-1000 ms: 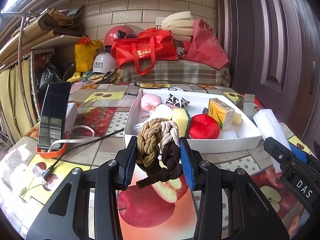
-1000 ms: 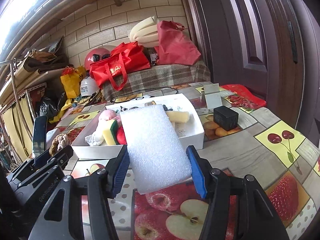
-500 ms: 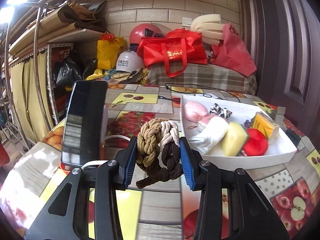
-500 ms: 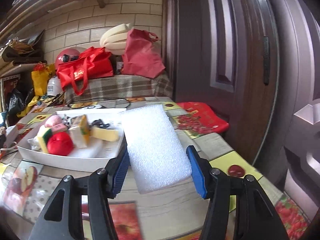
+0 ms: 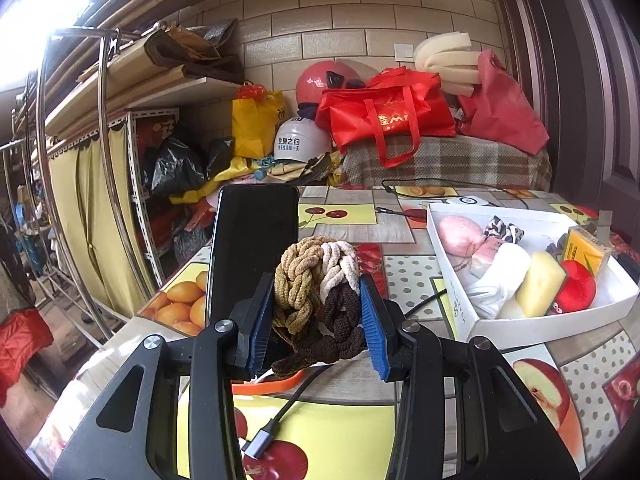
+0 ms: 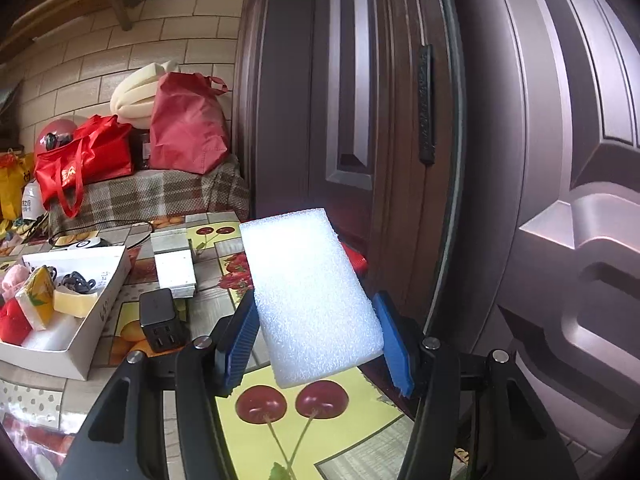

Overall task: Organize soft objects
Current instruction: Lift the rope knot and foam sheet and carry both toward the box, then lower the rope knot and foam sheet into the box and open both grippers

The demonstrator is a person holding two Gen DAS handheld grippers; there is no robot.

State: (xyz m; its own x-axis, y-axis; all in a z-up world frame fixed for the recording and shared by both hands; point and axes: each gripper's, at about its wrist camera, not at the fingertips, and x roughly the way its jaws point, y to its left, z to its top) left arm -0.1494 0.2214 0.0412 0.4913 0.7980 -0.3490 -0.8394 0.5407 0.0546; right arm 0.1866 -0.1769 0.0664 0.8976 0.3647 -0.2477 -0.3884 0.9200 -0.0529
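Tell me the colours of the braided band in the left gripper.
Tan, cream and dark brown braided band; clearest in the left wrist view.

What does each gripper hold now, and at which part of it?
The left gripper holds a braided hair tie, pinched at its lower sides. The right gripper holds a white foam block by the long edges at its near end.

Daylit, fairly bright. Blown-out glare far up and left of the left jaws, washing over the shelf rails [image 5: 72,40]. Foam block [image 6: 308,296] between the right jaws overexposed along its far edge. Soft sheen on the door [image 6: 520,160] right of the jaws. Strong fisheye bending, dark vignette at corners. Sharp throughout; shadows faint on the worktop [image 5: 400,232].
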